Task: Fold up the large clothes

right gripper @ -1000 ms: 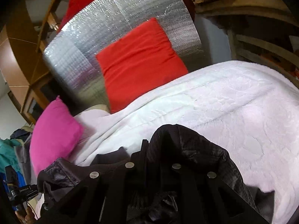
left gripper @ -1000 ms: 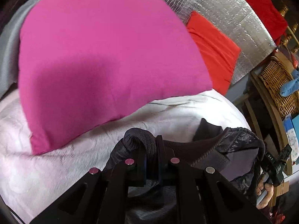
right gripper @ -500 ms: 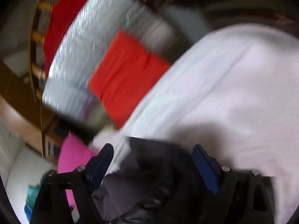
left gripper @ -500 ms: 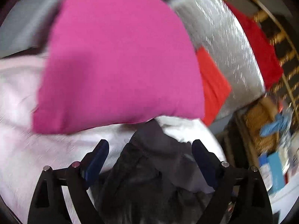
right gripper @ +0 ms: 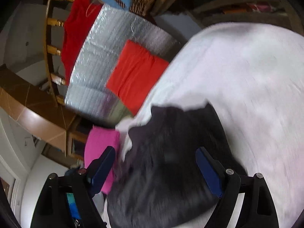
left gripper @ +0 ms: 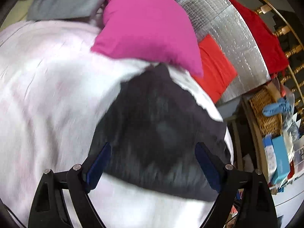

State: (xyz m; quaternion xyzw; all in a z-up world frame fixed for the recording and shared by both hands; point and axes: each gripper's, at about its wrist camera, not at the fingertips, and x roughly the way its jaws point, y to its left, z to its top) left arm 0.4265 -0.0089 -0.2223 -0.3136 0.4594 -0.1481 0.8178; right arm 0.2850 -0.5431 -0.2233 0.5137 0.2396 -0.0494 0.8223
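The dark jacket (left gripper: 161, 133) lies on the white bedspread (left gripper: 47, 95), just beyond both wide-spread, empty claws, left (left gripper: 152, 163) and right (right gripper: 154, 169), near the pink cushion (left gripper: 148, 24).

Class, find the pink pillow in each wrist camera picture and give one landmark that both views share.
Left wrist: pink pillow fills the upper centre, above the dark jacket.
Right wrist: pink pillow sits lower left, partly behind the gripper finger.
Shared landmark: red cushion against the silver panel.
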